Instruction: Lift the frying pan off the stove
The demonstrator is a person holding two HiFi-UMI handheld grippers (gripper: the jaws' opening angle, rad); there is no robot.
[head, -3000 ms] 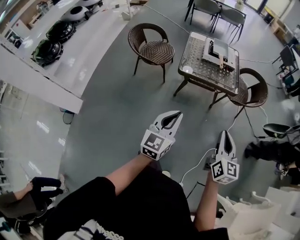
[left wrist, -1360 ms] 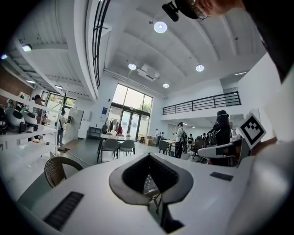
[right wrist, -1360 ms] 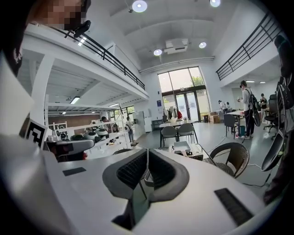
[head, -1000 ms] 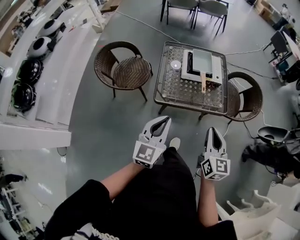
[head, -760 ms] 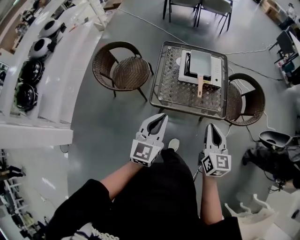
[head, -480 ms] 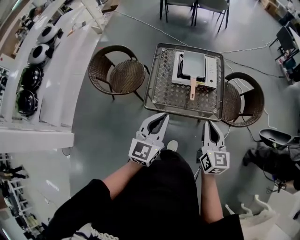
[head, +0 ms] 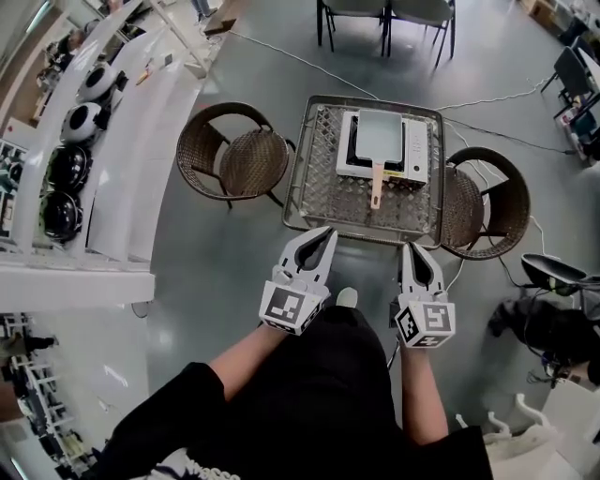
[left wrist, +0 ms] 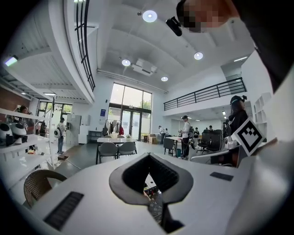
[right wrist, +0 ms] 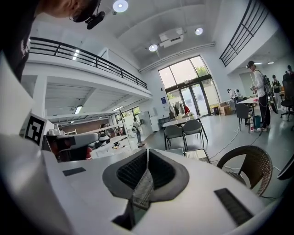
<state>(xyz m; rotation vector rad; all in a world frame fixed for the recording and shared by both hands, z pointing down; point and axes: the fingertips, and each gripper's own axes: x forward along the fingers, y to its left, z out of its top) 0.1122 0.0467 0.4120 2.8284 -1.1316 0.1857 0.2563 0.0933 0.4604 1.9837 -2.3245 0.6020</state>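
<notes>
A grey square frying pan [head: 380, 134] with a wooden handle [head: 376, 187] sits on a white stove [head: 415, 150] on the glass-topped table [head: 323, 192]. The handle points toward me. My left gripper [head: 328, 231] hangs just short of the table's near edge, left of the handle line, with its fingertips together and nothing between them. On the right, my right gripper [head: 414, 247] is also shut and empty, level with the near edge. In the left gripper view the left gripper [left wrist: 148, 155] shows its tips meeting. The right gripper [right wrist: 147, 150] shows a closed seam in the right gripper view.
A wicker chair [head: 234, 155] stands left of the table and another [head: 487, 202] at its right. A long white counter [head: 122, 159] with round black appliances [head: 70, 169] runs along the left. Cables cross the floor, and grey chairs [head: 384, 14] stand behind the table.
The table with stove and pan has drawn closer and now lies straight ahead. Both grippers have moved forward to its near edge, still shut.
</notes>
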